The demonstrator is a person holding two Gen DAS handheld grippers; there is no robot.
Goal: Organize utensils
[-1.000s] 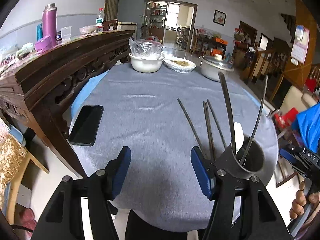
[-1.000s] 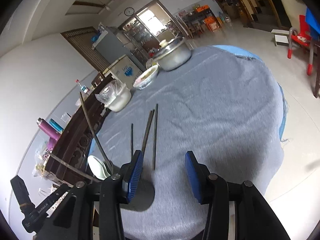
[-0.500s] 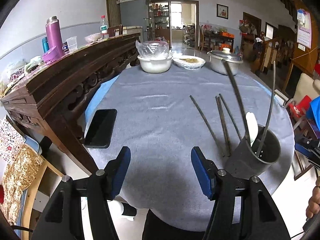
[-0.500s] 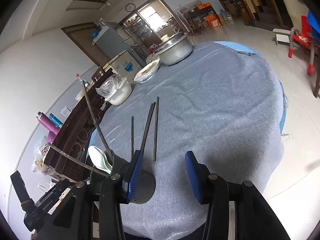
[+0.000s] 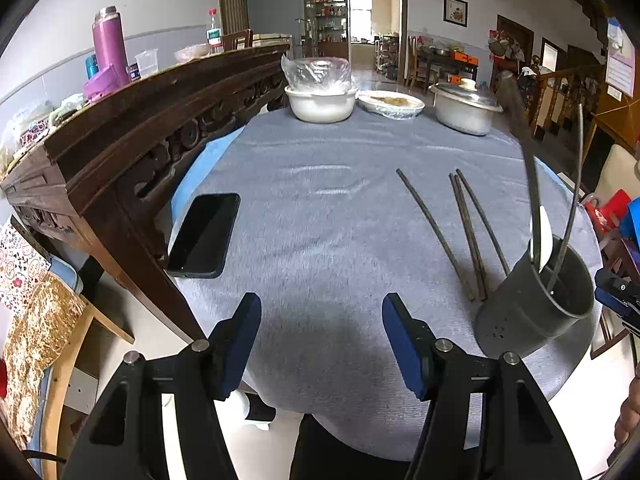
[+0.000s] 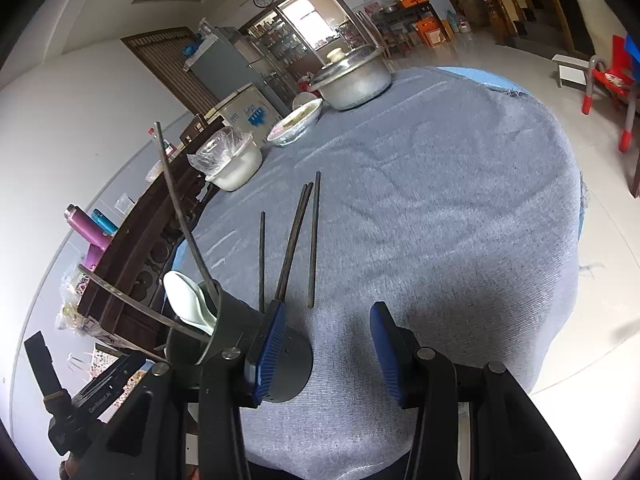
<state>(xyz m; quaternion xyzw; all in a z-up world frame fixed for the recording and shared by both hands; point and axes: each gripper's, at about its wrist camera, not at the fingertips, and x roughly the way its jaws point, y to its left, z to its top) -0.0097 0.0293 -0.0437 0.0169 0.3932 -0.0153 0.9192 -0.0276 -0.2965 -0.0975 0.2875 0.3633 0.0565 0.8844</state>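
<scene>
Several dark chopsticks [image 5: 466, 236] lie side by side on the grey tablecloth [image 5: 320, 200], pointing away from me. To their right stands a dark grey utensil holder [image 5: 536, 304] with a white spoon [image 5: 541, 236] and two long dark sticks in it. My left gripper [image 5: 322, 340] hangs open over bare cloth near the front edge, left of the holder. In the right wrist view the chopsticks [image 6: 294, 240] lie just beyond my right gripper [image 6: 326, 344], which is open with nothing between its pads. The holder [image 6: 236, 328] and spoon [image 6: 188, 300] sit beside its left finger.
A black phone [image 5: 204, 236] lies at the table's left edge, next to a carved wooden sideboard [image 5: 140, 132]. At the far side stand a covered white bowl [image 5: 320, 100], a wrapped dish [image 5: 390, 102] and a lidded metal pot [image 5: 466, 110].
The left wrist view has levelled and swung, so the phone and holder sit further right in it. The right wrist view has shifted slightly. Both grippers' jaws stand as before.
</scene>
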